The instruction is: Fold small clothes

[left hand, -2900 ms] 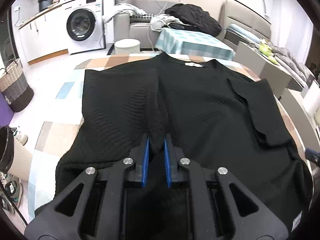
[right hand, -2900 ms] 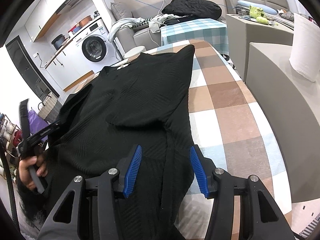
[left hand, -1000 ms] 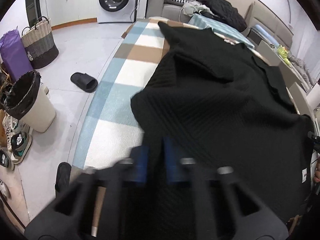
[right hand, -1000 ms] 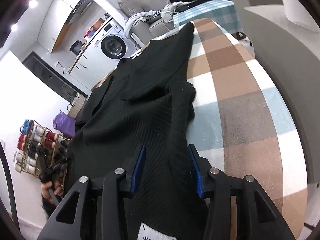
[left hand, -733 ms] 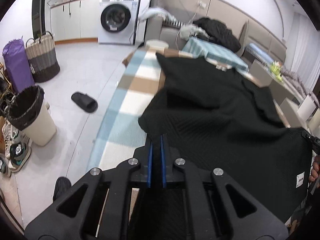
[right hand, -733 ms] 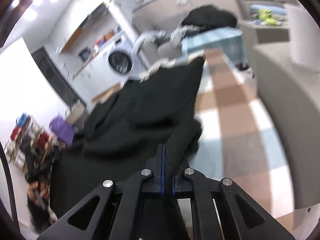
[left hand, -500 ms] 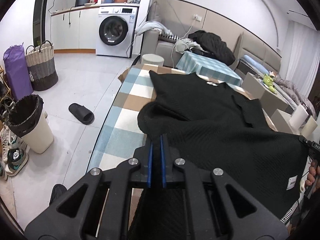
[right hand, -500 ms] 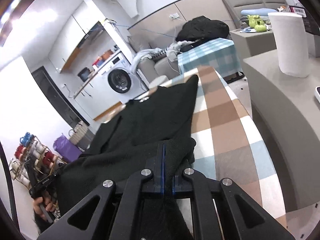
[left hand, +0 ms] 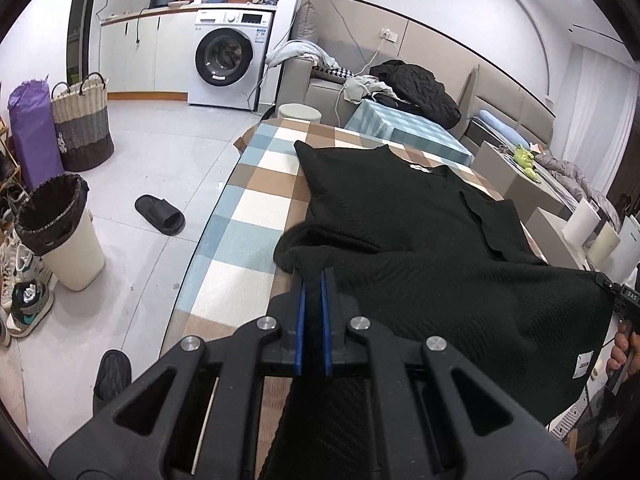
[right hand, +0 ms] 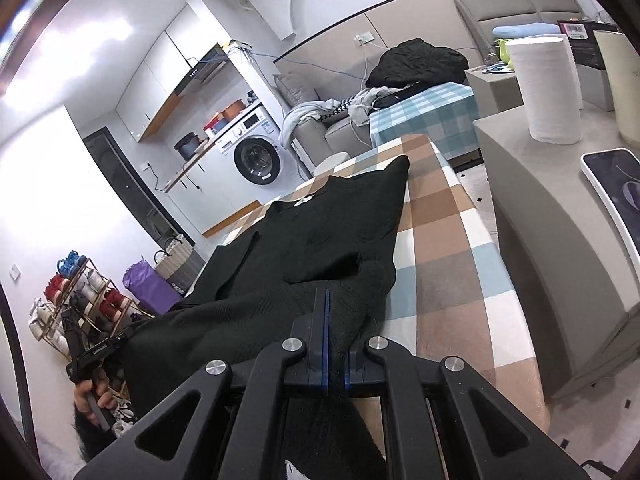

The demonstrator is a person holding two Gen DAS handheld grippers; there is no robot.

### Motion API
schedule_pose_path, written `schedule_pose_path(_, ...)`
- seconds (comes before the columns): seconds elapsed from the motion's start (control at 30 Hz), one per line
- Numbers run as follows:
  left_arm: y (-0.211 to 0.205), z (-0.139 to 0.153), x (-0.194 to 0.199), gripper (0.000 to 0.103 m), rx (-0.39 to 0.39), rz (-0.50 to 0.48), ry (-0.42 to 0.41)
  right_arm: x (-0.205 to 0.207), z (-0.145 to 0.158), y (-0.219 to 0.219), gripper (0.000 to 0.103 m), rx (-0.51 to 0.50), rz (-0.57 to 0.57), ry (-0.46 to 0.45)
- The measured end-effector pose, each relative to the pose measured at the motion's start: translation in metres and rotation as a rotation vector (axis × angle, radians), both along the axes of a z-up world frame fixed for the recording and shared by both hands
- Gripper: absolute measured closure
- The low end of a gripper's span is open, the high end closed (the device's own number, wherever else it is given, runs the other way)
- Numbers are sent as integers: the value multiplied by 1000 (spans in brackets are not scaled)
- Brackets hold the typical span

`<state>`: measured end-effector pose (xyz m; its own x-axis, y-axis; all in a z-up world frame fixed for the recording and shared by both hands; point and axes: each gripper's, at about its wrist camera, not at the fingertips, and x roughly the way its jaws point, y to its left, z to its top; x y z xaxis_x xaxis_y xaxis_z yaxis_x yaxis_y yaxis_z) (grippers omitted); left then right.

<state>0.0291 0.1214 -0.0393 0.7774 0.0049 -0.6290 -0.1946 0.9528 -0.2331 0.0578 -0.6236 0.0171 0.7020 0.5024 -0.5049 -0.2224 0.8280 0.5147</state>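
Black knit sweater [left hand: 420, 216]: collar end flat on checked tablecloth [left hand: 256, 204], hem end lifted. Left gripper [left hand: 313, 280] clenched on one hem corner, fabric pinched between blue pads; right gripper [right hand: 329, 300] clenched likewise on the opposite corner.

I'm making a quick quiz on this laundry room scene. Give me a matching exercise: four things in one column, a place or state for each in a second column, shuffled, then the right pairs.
Things:
1. black sweater
2. black slipper
3. washing machine
4. paper towel roll

Places or states:
A. upright on the grey counter
B. hem clamped in both tools
C. against the far wall, door shut
D. lying on the tiled floor

Pairs: 1-B, 2-D, 3-C, 4-A
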Motion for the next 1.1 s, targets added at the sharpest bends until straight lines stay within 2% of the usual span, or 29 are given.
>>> schedule_pose_path(0.13,9,-7,35,98,-24,16,27,33,0,4,99,13,-21,57)
schedule_pose_path(0.3,18,-17,83,98,-12,33,56,80,-2,14,99,-14,-86,90)
schedule_pose_path(0.43,28,-37,121,98,-21,48,112,114,-20,11,98,27,-155,166)
schedule_pose_path(0.53,35,-54,139,98,-39,60,155,132,-38,10,93,-9,-197,237)
schedule_pose_path(0.6,36,-60,142,91,-44,62,167,135,-48,8,87,-35,-207,293)
schedule_pose_path(0.63,36,-62,141,78,-23,71,175,132,-51,5,81,-41,-211,301)
schedule_pose_path(0.67,36,-62,139,57,2,89,182,127,-52,2,71,-51,-213,300)
schedule_pose_path(0.73,39,-65,138,43,11,99,176,116,-51,-3,60,-75,-218,282)
schedule_pose_path(0.83,42,-68,144,43,-9,86,182,110,-48,-4,59,-113,-199,256)
schedule_pose_path(0.97,36,-72,159,49,35,84,204,122,-48,10,59,-162,-171,232)
schedule_pose_path(1.1,37,-73,166,49,52,112,227,137,-59,22,59,-307,-208,303)
